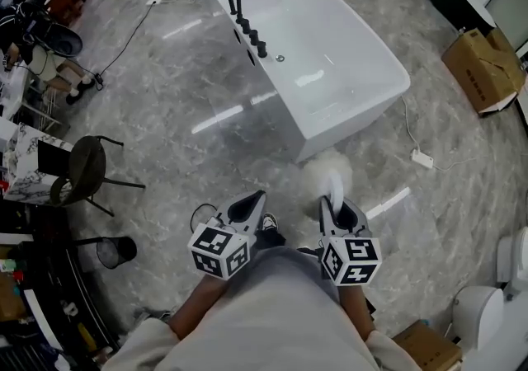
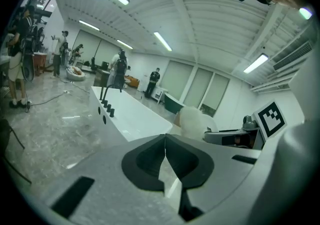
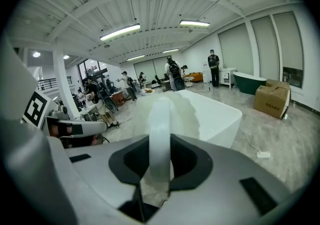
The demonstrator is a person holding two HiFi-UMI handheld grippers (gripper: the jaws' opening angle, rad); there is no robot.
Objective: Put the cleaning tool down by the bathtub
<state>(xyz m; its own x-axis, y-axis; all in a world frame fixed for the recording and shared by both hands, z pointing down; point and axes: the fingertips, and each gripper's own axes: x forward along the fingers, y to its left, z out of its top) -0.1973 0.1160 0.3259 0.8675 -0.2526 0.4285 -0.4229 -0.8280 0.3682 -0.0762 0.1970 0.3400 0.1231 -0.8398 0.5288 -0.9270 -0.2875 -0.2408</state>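
The white bathtub [image 1: 290,124] with a black faucet [image 1: 247,0] stands on the marble floor ahead. The cleaning tool is a white handle [image 3: 159,114] with a fluffy white head [image 1: 328,170], which hangs just short of the tub's near corner. My right gripper [image 1: 334,206] is shut on that handle, and the handle runs up between the jaws in the right gripper view. My left gripper [image 1: 250,204] is beside it, shut with nothing in it; its jaw tips [image 2: 165,136] meet. In the left gripper view the fluffy head [image 2: 192,120] shows beside the tub [image 2: 131,115].
A cardboard box [image 1: 485,68] sits right of the tub, with a white power strip [image 1: 422,159] and its cord on the floor. A black chair [image 1: 82,167] and a bin [image 1: 115,251] are at the left, a toilet [image 1: 487,312] at the lower right. People stand far behind.
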